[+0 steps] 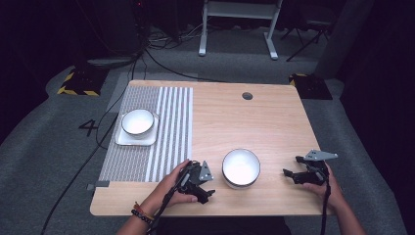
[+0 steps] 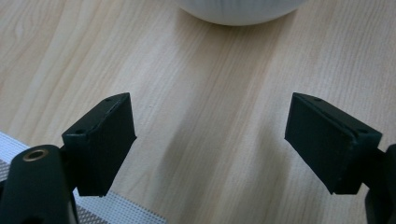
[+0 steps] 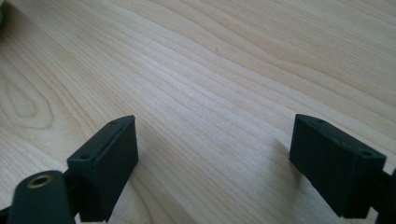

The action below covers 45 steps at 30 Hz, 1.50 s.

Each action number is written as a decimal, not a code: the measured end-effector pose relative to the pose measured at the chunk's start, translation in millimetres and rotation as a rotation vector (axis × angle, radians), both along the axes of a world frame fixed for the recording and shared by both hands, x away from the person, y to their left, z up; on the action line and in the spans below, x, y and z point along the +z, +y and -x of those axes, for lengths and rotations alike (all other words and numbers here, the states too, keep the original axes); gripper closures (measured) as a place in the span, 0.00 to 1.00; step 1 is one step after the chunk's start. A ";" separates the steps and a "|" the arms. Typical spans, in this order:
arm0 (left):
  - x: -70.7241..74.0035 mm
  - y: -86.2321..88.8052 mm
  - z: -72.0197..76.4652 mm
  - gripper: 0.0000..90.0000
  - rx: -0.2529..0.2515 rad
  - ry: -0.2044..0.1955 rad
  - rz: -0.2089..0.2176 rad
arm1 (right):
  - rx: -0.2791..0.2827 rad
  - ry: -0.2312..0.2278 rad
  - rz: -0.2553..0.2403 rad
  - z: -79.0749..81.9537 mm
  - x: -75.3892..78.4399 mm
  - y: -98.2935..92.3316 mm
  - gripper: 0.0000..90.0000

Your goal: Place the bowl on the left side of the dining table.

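Both grippers rest low near the front edge of a light wooden table [image 1: 274,122], each held in one of the person's hands with jaws spread wide and nothing between them. Largest on the table is a grey and white striped placemat [image 1: 166,132] covering its left part. On that mat, toward the far side, a white bowl [image 1: 137,121] sits on a square white plate [image 1: 122,139]. A second white bowl [image 1: 241,168] stands on bare wood between the grippers, just right of the left gripper [image 1: 205,188] and farther from the right gripper [image 1: 292,169].
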State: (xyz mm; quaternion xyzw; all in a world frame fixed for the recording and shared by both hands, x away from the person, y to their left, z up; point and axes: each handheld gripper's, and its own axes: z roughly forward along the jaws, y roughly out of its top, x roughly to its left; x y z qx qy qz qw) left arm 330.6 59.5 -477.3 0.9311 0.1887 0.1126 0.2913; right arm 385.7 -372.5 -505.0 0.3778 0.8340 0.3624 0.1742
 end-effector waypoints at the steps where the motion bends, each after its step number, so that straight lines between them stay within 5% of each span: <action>1: -1.0 -0.2 0.1 0.18 -0.006 0.007 -0.001 | 0.000 0.000 0.000 0.0 0.0 0.0 0.17; 11: -11.2 -1.7 2.1 0.18 0.010 0.027 -0.009 | 0.005 0.001 0.002 -0.2 0.1 -0.5 0.17; 20: -18.2 6.3 1.9 0.18 0.037 0.099 0.065 | 0.000 0.000 0.000 0.0 0.0 0.0 0.17; 29: -26.7 12.1 7.2 0.17 0.053 0.068 0.162 | 0.001 0.001 -0.001 0.0 0.0 -0.1 0.17; 45: -26.8 13.1 7.5 0.17 0.056 0.059 0.159 | 0.001 0.000 -0.001 0.1 0.0 0.0 0.17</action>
